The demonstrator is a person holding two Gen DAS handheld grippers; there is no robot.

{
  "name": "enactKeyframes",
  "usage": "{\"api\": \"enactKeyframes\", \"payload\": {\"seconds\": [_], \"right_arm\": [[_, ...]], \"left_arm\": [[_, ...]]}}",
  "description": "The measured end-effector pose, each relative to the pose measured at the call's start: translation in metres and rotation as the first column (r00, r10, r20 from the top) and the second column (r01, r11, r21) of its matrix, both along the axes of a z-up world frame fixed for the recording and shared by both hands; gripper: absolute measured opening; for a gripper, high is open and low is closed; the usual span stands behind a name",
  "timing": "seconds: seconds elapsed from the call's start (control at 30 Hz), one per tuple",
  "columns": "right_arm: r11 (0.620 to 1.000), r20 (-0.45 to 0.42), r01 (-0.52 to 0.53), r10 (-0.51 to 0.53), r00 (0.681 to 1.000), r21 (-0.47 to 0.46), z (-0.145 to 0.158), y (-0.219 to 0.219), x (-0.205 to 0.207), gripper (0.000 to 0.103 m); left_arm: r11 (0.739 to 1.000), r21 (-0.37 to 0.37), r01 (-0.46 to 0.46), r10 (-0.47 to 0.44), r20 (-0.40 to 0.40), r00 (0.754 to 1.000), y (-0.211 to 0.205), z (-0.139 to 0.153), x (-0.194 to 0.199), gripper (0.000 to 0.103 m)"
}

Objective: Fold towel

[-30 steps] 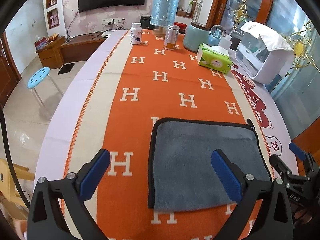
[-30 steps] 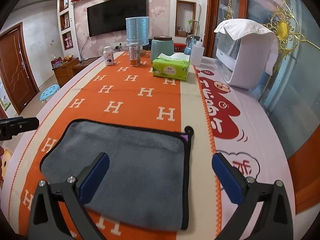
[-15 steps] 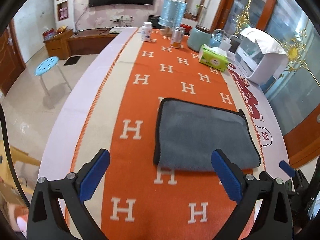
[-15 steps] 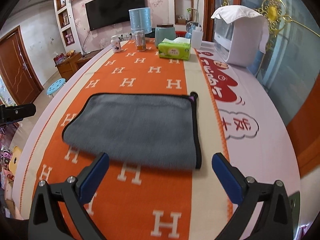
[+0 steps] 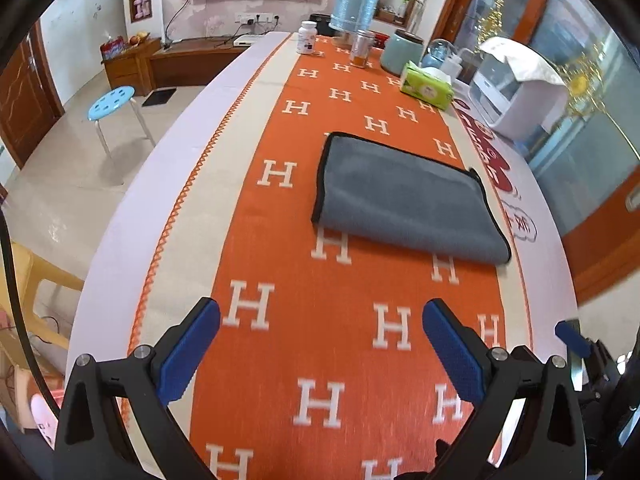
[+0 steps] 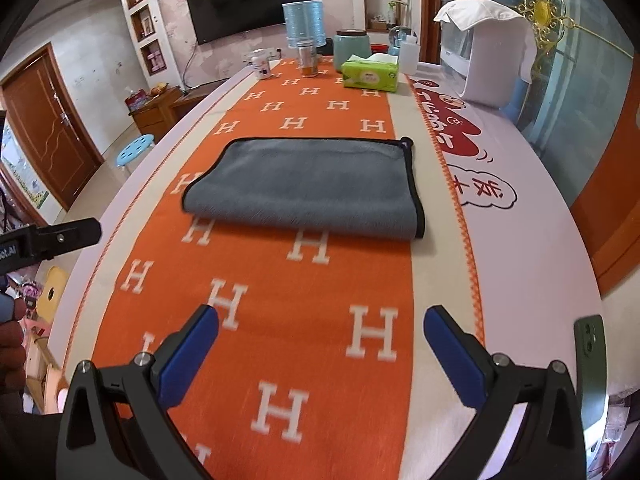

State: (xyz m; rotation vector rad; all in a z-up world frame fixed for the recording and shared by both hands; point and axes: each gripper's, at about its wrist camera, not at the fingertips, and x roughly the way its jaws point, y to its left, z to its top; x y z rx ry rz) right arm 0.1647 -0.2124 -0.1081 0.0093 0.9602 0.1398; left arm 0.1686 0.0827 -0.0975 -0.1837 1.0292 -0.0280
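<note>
A grey towel with black edging [image 5: 404, 196] lies folded flat on the orange H-patterned cloth [image 5: 320, 320]; its rounded fold faces me and it also shows in the right wrist view [image 6: 312, 188]. My left gripper [image 5: 320, 354] is open and empty, well short of the towel's near edge. My right gripper [image 6: 320, 354] is open and empty, also back from the towel. The right gripper's blue tip [image 5: 572, 338] shows at the right of the left view, and the left gripper's black finger [image 6: 52, 238] shows at the left of the right view.
At the far end stand a white pill bottle [image 5: 307, 38], a can [image 5: 362, 48], a teal jar [image 5: 400, 56], a green tissue pack [image 5: 426, 88] and a white appliance [image 5: 520, 92]. A green phone [image 6: 590, 368] lies at the table's near right edge. A blue stool [image 5: 112, 102] stands left.
Both grippers have pulled back toward me and up from the towel; it now lies farther away. The towel itself has not moved.
</note>
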Motion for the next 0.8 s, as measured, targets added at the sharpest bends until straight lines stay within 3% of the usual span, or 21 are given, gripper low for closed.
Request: {"api": "enactKeyframes", "payload": {"seconds": [0.27,0.8], "right_arm": [[1.000,0.011,-0.004,0.004,1.000,-0.022,0.023,-0.004,-0.047,0.103],[0.998,0.008,0.042,-0.043,0.999,0.040,0.081,-0.023,-0.113,0.103]], "left_arm": [[0.999,-0.001,0.035,-0.035,0.045,0.998,-0.016,0.026,-0.052,0.101],[0.997,0.015,0.073,-0.075,0.112,0.991,-0.054,0.075,-0.125,0.102]]}}
